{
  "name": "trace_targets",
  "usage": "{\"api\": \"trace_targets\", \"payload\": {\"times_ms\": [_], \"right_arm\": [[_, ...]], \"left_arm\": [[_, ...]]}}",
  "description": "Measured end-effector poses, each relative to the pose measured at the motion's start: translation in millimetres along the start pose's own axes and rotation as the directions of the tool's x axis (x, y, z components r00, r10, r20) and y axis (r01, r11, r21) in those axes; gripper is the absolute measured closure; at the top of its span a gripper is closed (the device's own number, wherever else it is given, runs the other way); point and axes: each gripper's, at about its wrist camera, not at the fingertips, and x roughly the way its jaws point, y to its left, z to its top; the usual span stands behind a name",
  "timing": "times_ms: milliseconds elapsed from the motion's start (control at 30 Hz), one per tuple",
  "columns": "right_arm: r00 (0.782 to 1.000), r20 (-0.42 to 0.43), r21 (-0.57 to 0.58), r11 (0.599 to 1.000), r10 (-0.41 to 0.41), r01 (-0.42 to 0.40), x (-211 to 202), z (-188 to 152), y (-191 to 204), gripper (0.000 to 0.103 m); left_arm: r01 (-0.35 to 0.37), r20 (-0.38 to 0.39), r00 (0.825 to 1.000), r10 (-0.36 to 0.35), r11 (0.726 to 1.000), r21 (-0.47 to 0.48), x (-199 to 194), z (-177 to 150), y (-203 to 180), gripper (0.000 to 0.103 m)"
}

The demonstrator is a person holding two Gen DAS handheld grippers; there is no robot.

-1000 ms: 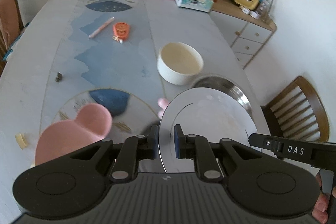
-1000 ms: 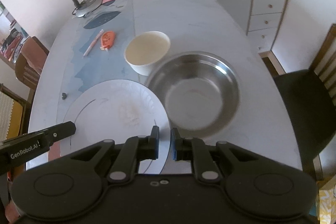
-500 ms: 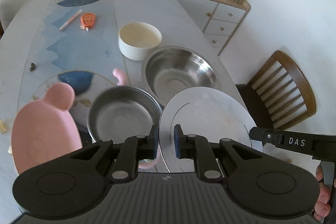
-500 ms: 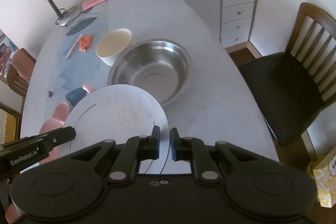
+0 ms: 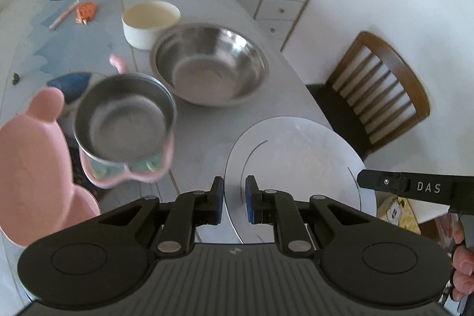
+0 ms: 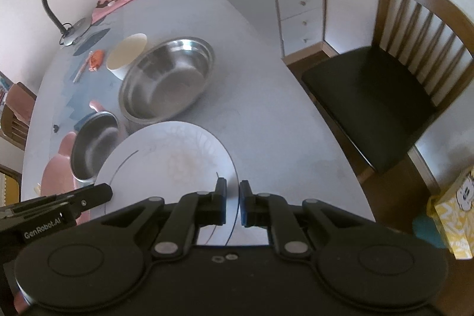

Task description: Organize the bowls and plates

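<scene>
Both wrist views look steeply down, sharing the white plate (image 5: pixel 296 156) (image 6: pixel 166 156).

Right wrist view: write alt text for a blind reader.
Both grippers, right gripper and left gripper, clamp opposite edges of a white plate above a grey table. Beyond it sits a large steel bowl.

White plate (image 5: pixel 296 156) edge between left hand-held gripper (image 5: pixel 231 199) pads, steel bowls beyond

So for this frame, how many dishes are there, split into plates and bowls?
Plates: 2 (white plate, pink bear-shaped plate)
Bowls: 3 (large steel bowl, small steel bowl in pink holder, cream bowl)
Total: 5
</scene>
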Motion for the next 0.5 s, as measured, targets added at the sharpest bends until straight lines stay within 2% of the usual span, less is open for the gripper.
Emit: {"api": "trace_targets", "payload": {"times_ms": [267, 500], "right_arm": [[0.999, -0.03, 0.05, 0.999, -0.014, 0.016, 3.3, -33.1, -29.6, 0.094], [0.999, -0.049, 0.078, 0.997, -0.006, 0.01, 3.3, -59.2, -47.6, 0.095]], "left_arm": [[0.01, -0.058, 0.998, -0.007, 0.999, 0.039, 18.3, -36.6, -19.1, 0.089], [0.028, -0.092, 0.995, -0.023, 0.998, 0.049, 30.7, -55.6, -23.2, 0.089]]}}
